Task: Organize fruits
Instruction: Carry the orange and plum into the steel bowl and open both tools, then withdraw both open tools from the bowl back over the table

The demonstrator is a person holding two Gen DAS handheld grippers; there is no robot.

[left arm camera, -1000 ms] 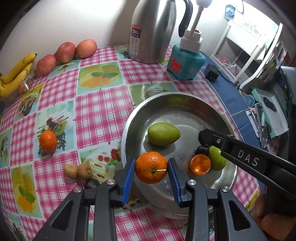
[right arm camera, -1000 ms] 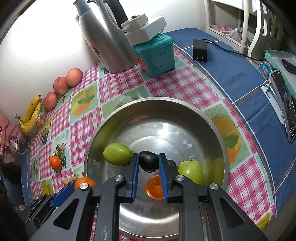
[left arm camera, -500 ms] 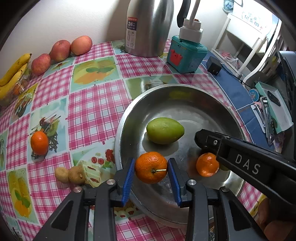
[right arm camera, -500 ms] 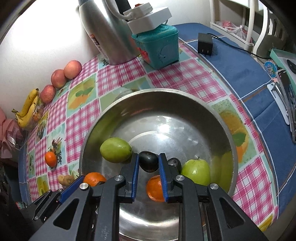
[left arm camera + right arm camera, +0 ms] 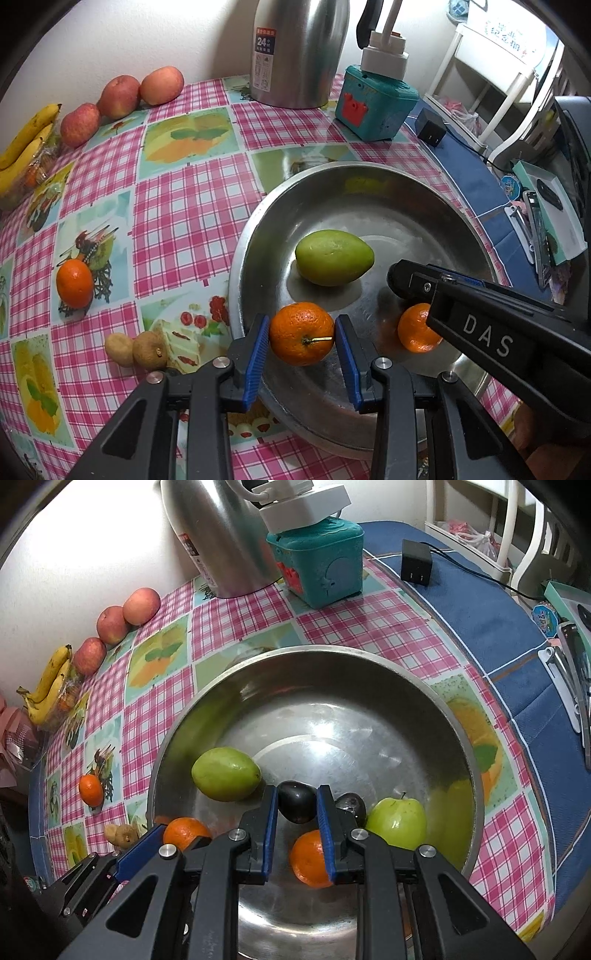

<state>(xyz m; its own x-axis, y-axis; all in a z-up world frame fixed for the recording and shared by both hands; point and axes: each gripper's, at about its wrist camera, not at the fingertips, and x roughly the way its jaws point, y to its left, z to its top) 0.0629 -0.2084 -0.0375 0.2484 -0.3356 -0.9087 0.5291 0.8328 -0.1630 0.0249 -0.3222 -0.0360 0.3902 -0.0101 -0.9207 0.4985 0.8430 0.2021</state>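
My left gripper is shut on a tangerine, held over the near left rim of a wide steel bowl. My right gripper is shut on a small dark plum, hanging above the bowl. Inside the bowl lie a green mango, a green apple, another tangerine and a second dark plum. The left gripper's tangerine shows at the lower left of the right wrist view.
On the checked tablecloth left of the bowl lie a loose tangerine and two small brown fruits. Apples and bananas line the back left wall. A steel kettle and teal box stand behind the bowl.
Both views have crept a little closer over the bowl. In the left wrist view the right gripper now covers the green apple. Both grips are unchanged.
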